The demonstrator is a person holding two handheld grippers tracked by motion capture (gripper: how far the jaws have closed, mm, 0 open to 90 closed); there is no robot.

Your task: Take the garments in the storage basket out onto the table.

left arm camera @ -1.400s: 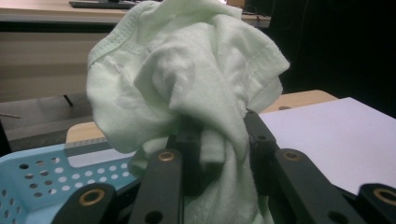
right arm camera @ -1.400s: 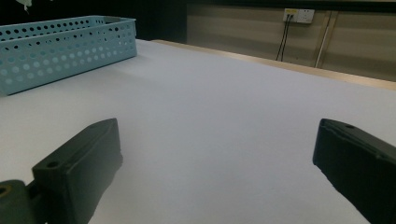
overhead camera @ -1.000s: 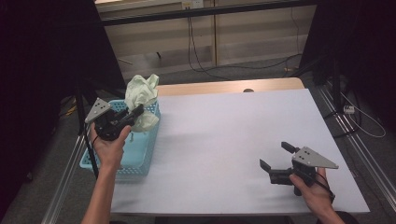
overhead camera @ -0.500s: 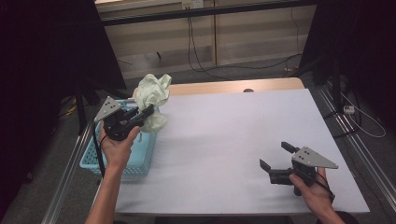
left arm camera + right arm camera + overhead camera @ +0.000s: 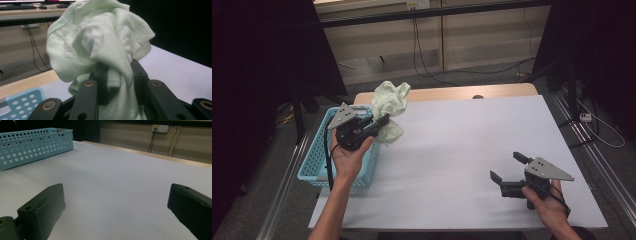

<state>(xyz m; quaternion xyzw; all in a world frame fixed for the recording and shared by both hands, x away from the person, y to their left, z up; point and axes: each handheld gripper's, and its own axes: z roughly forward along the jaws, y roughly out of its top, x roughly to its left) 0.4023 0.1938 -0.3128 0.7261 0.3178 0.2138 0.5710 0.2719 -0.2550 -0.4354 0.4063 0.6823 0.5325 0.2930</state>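
Note:
A crumpled pale green cloth (image 5: 390,102) hangs in the air over the basket's right rim and the table's left edge. My left gripper (image 5: 383,122) is shut on it; in the left gripper view the cloth (image 5: 100,42) bunches over both jaws of the left gripper (image 5: 117,67) and hides their tips. A light blue perforated basket (image 5: 312,160) sits at the table's left side, under the left hand. My right gripper (image 5: 507,166) rests low near the front right of the white table (image 5: 462,140), open, with nothing between the jaws of the right gripper (image 5: 116,191).
The basket (image 5: 32,143) stands at the far left in the right gripper view, and a corner of the basket (image 5: 22,102) appears below the cloth. A wooden strip (image 5: 492,91) runs along the table's far edge. Cables lie on the floor behind.
My left gripper has lifted the green cloth up from the basket and carried it rightward toward the table. The right gripper has stayed still and open.

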